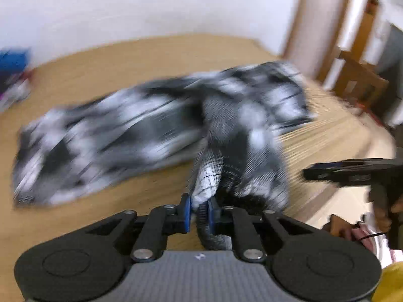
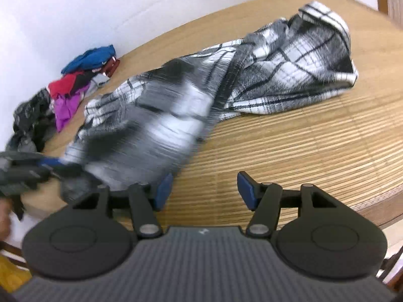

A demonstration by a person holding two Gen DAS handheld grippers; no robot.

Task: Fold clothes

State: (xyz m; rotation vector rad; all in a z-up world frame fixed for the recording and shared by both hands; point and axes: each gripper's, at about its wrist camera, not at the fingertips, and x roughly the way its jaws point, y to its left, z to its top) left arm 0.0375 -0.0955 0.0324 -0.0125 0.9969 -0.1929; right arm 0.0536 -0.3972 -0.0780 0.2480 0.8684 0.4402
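Black-and-white plaid garment [image 2: 289, 70] lies crumpled and stretched across the counter [image 2: 302, 151], partly motion-blurred. Left hand-held gripper [image 1: 199, 207] is clamped narrow on a bunched edge at the near side. Right hand-held gripper [image 2: 204, 188] stands wide and empty, just beside the cloth. A pile of coloured clothes [image 2: 83, 75] lies by the wall [image 2: 75, 12].

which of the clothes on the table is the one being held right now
The black-and-white plaid garment: the left hand-held gripper is shut on a bunch of it. The coloured clothes pile by the wall lies untouched.
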